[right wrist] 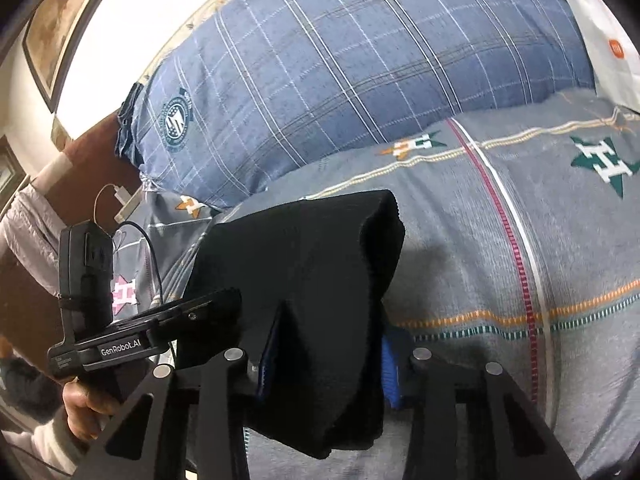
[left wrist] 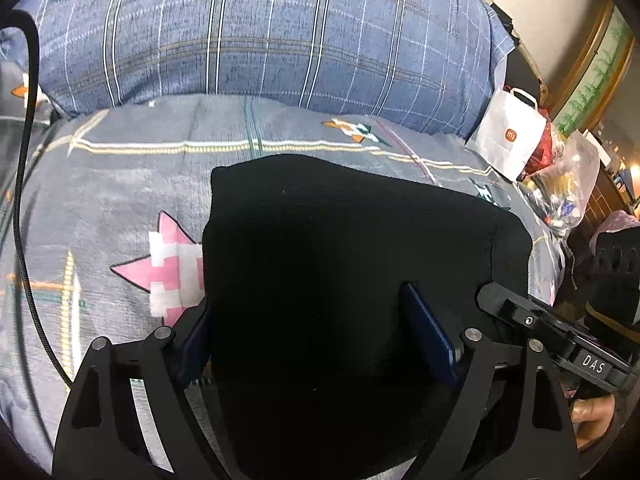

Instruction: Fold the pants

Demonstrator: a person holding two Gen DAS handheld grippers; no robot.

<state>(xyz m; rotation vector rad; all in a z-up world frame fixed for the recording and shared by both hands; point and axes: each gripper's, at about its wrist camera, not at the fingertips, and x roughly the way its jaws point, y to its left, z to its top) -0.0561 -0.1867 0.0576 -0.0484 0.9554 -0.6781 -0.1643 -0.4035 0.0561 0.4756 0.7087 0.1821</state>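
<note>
Pants point(left wrist: 344, 280) folded small, mid-bed point(left wrist: 100, 200), below pillow point(left wrist: 260, 32) at 12 o'clock. Left claw point(left wrist: 312, 340) wide open around them, not pinching. Right claw point(right wrist: 328, 360) squeezing their near edge. Could pop open if tugged unevenly or dropped early.

1. My pants point(left wrist: 352, 264) are plain black.
2. I see a grey bedsheet point(right wrist: 480, 240) with pink, green and orange star motifs and striped lines.
3. The pillow point(left wrist: 260, 32) is blue plaid with white lines.
4. My gripper pads point(right wrist: 390, 372) are blue.
5. The paper bag point(left wrist: 508, 136) is white with an orange logo.
</note>
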